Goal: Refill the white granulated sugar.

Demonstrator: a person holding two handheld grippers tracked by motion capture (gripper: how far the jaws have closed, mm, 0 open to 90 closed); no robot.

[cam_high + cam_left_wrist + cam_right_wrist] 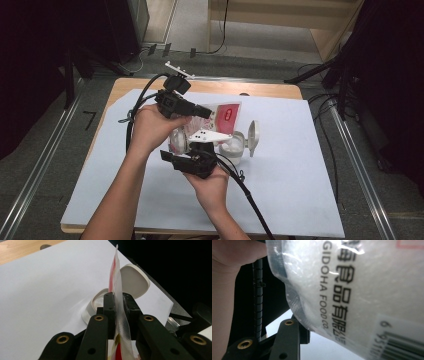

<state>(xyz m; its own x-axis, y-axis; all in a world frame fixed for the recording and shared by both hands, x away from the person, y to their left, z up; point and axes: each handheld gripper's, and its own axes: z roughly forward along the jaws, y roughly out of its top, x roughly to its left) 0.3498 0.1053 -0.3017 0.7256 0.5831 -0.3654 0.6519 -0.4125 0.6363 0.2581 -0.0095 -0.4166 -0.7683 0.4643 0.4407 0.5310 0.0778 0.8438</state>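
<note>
Left gripper (118,307) clamped on the sealed edge of a clear plastic bag (117,285), jaws nearly together with just the thin film pinched between the pads. Seen along the jaws, bag standing on edge, red print on its face, rising straight up out of the grip. From the high view, same left gripper (202,111) held above the table (280,91) by the left hand (150,127), pointing rightward, with the bag (225,116) hanging out from its tips over the middle of the white sheet (295,165).

Right gripper (197,150) lower and nearer the person, held by the right hand (212,187), pressed up close to the underside of the bag. In the right gripper view, bag (367,290) very close, full of a white grainy filling, black lettering and a barcode on the film. One black jaw visible at the lower left, up against the bag's bottom edge; other jaw hidden behind the bag. Jaws partly apart; firm grip on the bag or mere contact impossible to tell.

Just beyond the bag, a round white container (235,147) on the sheet, its hinged lid (253,135) tipped up and open. In the left gripper view, container (96,303) and lid (133,280) directly behind the pinched bag.
</note>
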